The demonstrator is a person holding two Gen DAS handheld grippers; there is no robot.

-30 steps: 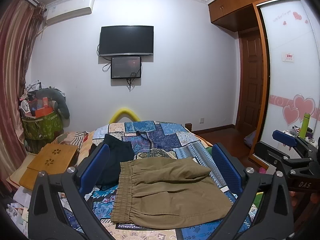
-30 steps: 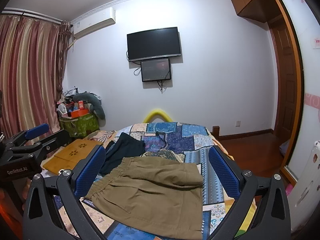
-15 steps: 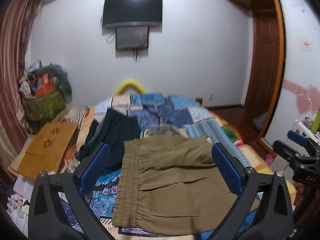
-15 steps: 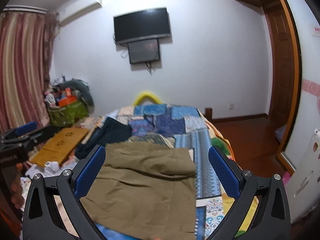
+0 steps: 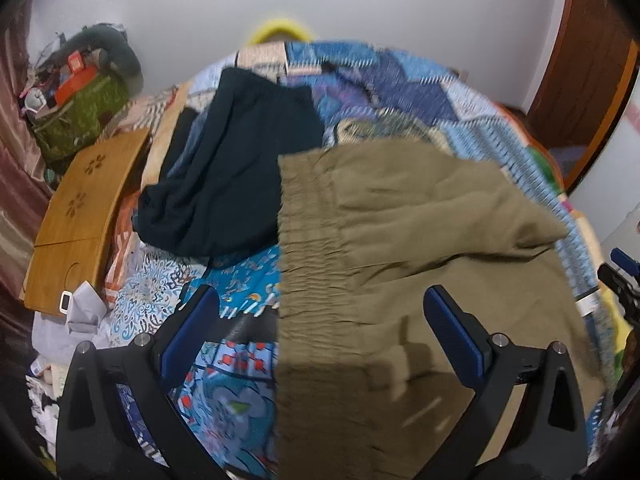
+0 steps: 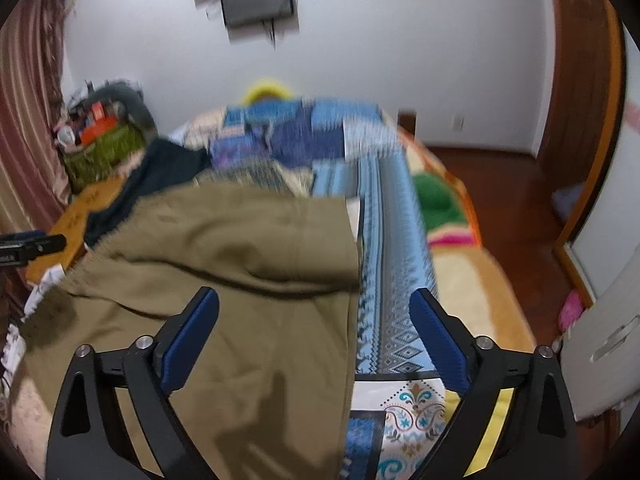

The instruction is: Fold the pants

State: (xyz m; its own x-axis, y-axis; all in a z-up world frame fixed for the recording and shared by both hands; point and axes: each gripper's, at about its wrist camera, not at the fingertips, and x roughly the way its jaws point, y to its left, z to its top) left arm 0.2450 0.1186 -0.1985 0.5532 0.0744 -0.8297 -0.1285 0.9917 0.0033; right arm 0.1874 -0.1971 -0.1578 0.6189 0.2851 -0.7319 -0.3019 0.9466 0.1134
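Note:
Olive-brown pants lie partly folded on the patchwork bed, elastic waistband to the left, one layer doubled over the far half. My left gripper is open and empty, hovering above the waistband edge near the front. My right gripper is open and empty, above the right edge of the pants. The left gripper's tip shows at the left of the right wrist view; the right gripper's tip shows at the right edge of the left wrist view.
A dark garment lies on the bed left of the pants. A wooden lap table and a green basket of clutter stand at the left. White papers lie by the bed edge. A wooden door is at the right.
Both grippers have tilted down and moved in closer over the pants; the wall and TV have slid up out of view. Both stay open and empty.

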